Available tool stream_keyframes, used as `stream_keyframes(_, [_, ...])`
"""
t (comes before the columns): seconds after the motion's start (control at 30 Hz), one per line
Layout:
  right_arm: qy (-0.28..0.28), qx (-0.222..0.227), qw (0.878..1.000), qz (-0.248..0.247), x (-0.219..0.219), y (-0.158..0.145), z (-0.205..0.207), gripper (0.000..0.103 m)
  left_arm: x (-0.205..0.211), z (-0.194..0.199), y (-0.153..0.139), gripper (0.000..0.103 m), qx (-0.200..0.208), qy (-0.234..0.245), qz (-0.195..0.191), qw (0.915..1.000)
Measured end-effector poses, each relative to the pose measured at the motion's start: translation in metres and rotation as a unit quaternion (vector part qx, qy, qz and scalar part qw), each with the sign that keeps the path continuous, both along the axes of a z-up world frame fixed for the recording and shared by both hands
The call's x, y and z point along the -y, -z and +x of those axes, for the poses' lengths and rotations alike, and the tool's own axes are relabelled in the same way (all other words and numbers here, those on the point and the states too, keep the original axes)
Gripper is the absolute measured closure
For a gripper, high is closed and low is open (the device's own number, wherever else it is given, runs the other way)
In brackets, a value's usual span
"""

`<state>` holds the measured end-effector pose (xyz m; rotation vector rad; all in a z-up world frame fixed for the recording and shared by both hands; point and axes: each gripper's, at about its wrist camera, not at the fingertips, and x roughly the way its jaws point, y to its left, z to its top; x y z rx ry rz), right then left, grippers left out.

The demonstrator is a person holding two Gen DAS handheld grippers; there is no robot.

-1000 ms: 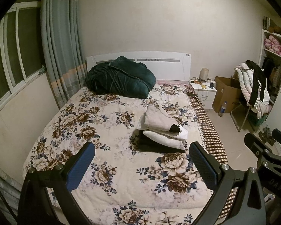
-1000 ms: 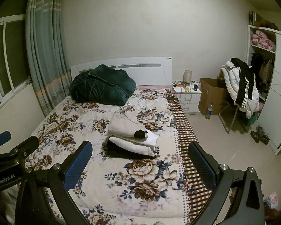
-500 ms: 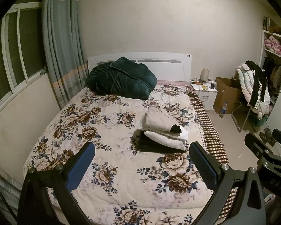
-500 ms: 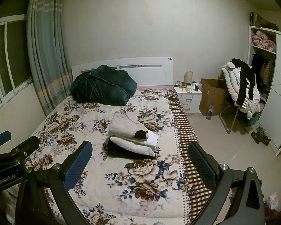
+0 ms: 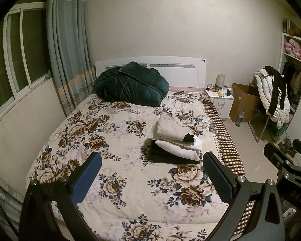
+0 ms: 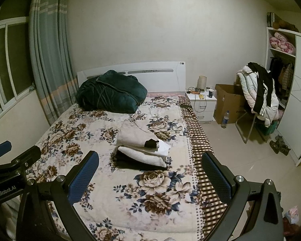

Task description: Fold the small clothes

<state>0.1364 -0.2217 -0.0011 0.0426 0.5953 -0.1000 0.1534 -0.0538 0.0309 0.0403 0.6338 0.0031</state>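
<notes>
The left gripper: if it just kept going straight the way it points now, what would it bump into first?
Probably the floral bedspread, or the stack of folded clothes lying on it just ahead. The left gripper is open and empty; depth is hard to judge.

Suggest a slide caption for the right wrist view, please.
Open right gripper above the floral bed, facing a stack of folded clothes.

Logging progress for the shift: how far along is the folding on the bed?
Done: a folded stack of clothes sits on the floral bedspread. In hand: nothing; left gripper and right gripper are open, short of the stack. Left: no loose small clothes visible on the bed, so folding looks finished.
</notes>
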Motion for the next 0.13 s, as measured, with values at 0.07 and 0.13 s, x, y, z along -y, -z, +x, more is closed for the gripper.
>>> stream_keyframes(0.07, [0.000,0.000,1.000,0.000,-0.0008,0.0000,0.0003,0.000,-0.0036,-0.0019,-0.0016,0.000,0.002,-0.002,0.000,1.0000])
stream_keyframes(0.13, [-0.001,0.000,1.000,0.003,-0.0012,0.0007,-0.0012,0.000,-0.0053,-0.0034,-0.0020,0.000,0.002,-0.005,0.000,1.0000])
